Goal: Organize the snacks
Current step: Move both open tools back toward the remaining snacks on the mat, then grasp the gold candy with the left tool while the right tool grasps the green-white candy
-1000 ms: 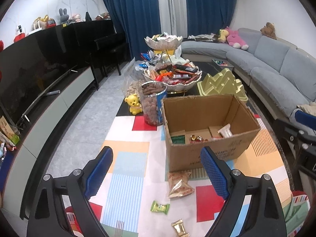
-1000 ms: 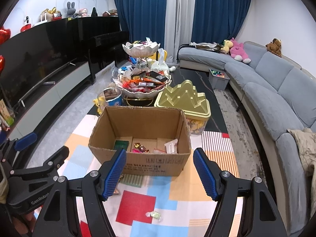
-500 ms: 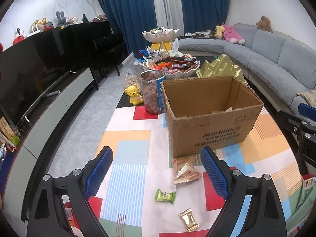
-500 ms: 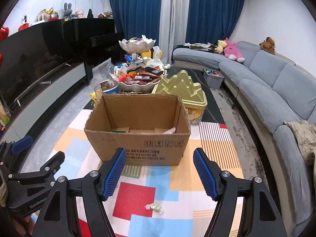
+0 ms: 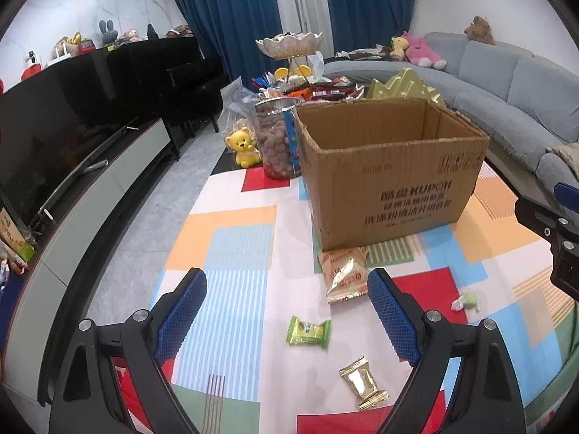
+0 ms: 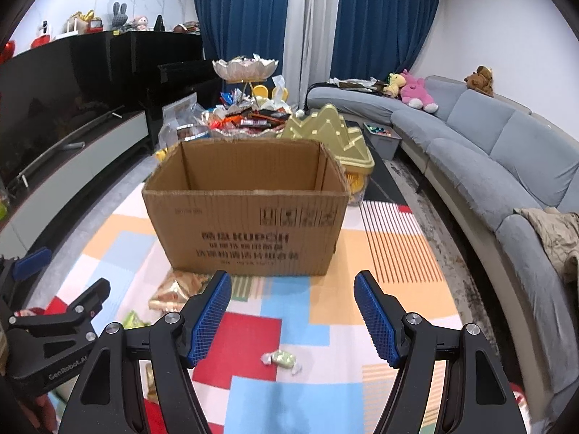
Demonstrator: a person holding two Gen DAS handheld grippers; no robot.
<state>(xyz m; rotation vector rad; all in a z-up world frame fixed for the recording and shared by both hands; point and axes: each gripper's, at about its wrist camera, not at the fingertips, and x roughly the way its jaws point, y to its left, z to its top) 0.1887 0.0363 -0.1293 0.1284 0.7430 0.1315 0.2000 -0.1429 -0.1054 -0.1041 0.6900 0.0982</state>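
Right now both grippers hover low over the patchwork-coloured mat, each with jaws spread wide and holding nothing. Ahead of the left gripper lie a green wrapped snack, a gold packet and an orange-and-gold pouch touching the front of the open cardboard box. Just ahead of the right gripper, a pale green candy rests on the mat, apart from the box.

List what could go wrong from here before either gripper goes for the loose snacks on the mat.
1. The small wrapped candy is flat and tiny; the right gripper's open jaws may scrape the mat and miss.
2. The orange packet lies against the cardboard box; reaching could nudge the box.
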